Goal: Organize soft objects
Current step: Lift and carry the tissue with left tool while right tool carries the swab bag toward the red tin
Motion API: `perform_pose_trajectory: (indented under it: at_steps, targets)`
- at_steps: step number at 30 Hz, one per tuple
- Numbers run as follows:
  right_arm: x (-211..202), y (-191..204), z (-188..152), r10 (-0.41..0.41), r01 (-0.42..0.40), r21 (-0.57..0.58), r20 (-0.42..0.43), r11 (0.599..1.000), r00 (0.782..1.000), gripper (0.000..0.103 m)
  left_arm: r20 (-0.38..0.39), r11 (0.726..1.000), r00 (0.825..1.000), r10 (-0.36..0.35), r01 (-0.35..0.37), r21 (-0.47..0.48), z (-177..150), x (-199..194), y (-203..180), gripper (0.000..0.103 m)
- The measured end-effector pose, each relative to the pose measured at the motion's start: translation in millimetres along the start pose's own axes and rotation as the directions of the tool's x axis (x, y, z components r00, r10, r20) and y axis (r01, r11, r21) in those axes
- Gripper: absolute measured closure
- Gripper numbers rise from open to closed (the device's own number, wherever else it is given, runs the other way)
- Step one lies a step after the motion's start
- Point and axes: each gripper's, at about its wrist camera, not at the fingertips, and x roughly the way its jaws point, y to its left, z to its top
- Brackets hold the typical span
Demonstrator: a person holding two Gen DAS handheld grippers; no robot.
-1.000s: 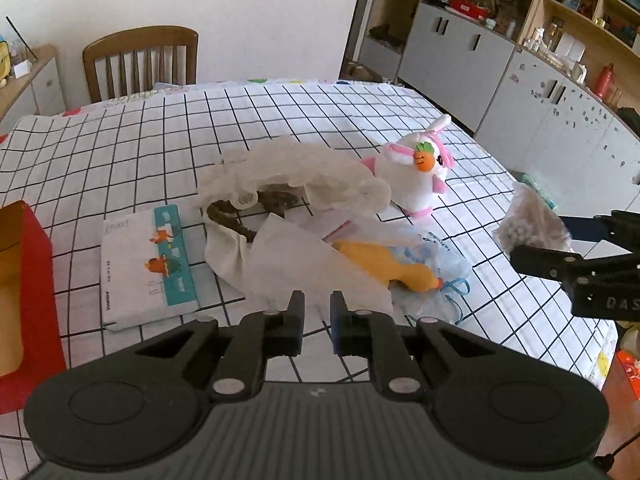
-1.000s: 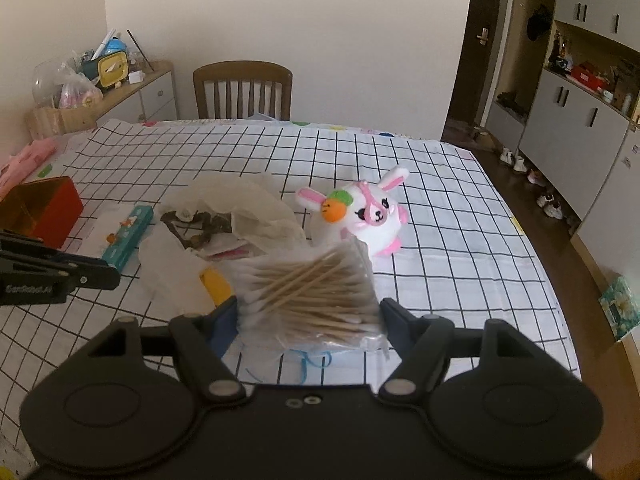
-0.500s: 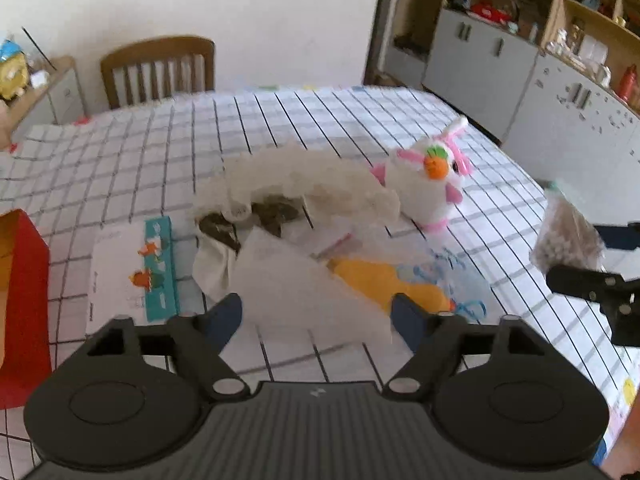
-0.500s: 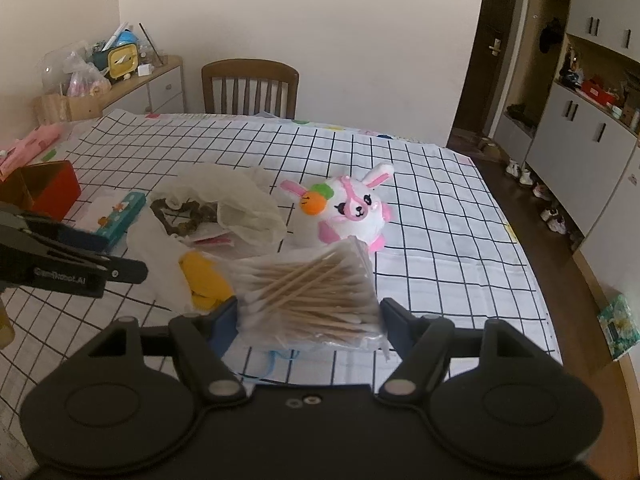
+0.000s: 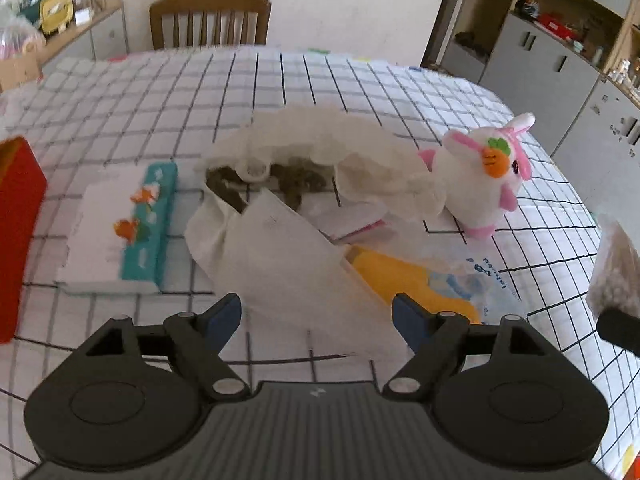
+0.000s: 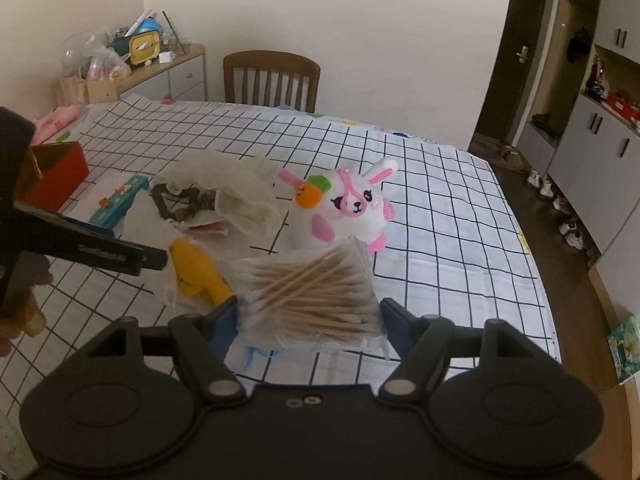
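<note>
My right gripper (image 6: 308,312) is shut on a clear bag of cotton swabs (image 6: 308,292) and holds it above the table; the bag also shows at the right edge of the left wrist view (image 5: 616,276). My left gripper (image 5: 318,316) is open and empty, low over a white cloth (image 5: 280,256). Beyond it lie a yellow soft toy in clear plastic (image 5: 408,280), a crumpled white bag with dark contents (image 5: 320,160) and a white plush rabbit (image 5: 480,184). The rabbit (image 6: 348,208) and the yellow toy (image 6: 198,274) show in the right wrist view too.
A tissue pack with a teal stripe (image 5: 120,228) lies left of the cloth. A red box (image 5: 16,236) stands at the table's left edge. A wooden chair (image 5: 210,20) is behind the checked table (image 5: 160,96). Cabinets (image 5: 540,56) line the right wall.
My left gripper opened from shut and moved forward and lower toward the white cloth. My right gripper kept the swab bag and shifted a little.
</note>
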Motion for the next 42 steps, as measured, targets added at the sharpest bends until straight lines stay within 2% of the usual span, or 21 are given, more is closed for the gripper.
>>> perform_pose_trajectory:
  at_steps: [3, 5, 7, 10, 13, 16, 20, 26, 33, 39, 42]
  targets:
    - [1.0, -0.9, -2.1, 0.007, -0.007, -0.012, -0.005, 1.0, 1.0, 0.03, -0.013, 1.0, 1.0, 0.008, -0.008, -0.004, -2.0, 6.4, -1.3, 0.023]
    - [0.4, -1.2, -3.2, 0.013, -0.013, -0.019, -0.005, 1.0, 1.0, 0.03, -0.017, 1.0, 1.0, -0.002, 0.002, -0.02, -2.6, 7.8, 0.5, 0.045]
    - [0.3, -2.1, -3.9, 0.015, -0.015, -0.022, -0.005, 1.0, 1.0, 0.03, -0.03, 0.998, 0.999, -0.034, 0.032, -0.049, -3.2, 9.5, 3.4, 0.057]
    - [-0.3, -3.8, -4.0, 0.019, -0.019, -0.02, -0.003, 1.0, 1.0, 0.03, -0.03, 0.995, 0.998, -0.063, 0.061, -0.079, -3.8, 7.6, 5.4, 0.071]
    - [-0.8, -4.4, -3.7, 0.023, -0.023, -0.019, 0.001, 1.0, 1.0, 0.03, -0.013, 0.998, 0.999, -0.038, 0.038, -0.042, -5.4, 2.6, 2.1, 0.085]
    - [-1.5, -3.7, -2.9, 0.028, -0.028, -0.023, 0.008, 0.999, 1.0, 0.03, -0.004, 1.0, 1.0, -0.016, 0.016, -0.022, -6.1, -1.4, 3.9, 0.093]
    - [-3.0, -0.8, -0.5, 0.034, -0.034, -0.024, 0.019, 0.999, 0.999, 0.03, 0.02, 1.0, 1.0, 0.014, -0.014, -0.013, -5.5, -9.2, 15.8, 0.096]
    - [-6.9, 10.8, 8.9, 0.05, -0.048, -0.037, 0.042, 0.998, 0.998, 0.03, 0.11, 0.998, 0.993, 0.048, -0.052, 0.031, 0.9, -41.0, 33.8, 0.097]
    - [-6.8, 30.9, 20.2, 0.058, -0.055, -0.059, 0.06, 0.997, 0.997, 0.03, 0.173, 0.996, 0.981, 0.087, -0.09, 0.009, 19.1, -70.3, 72.2, 0.098]
    - [-7.5, 54.7, 32.1, 0.081, -0.075, -0.085, 0.068, 0.994, 0.994, 0.03, 0.214, 0.995, 0.973, 0.087, -0.095, 0.029, 31.9, -99.1, 95.2, 0.098]
    - [-8.3, 68.1, 38.6, 0.088, -0.081, -0.095, 0.075, 0.992, 0.993, 0.03, 0.217, 0.997, 0.974, 0.062, -0.07, 0.03, 37.7, -111.7, 108.1, 0.098]
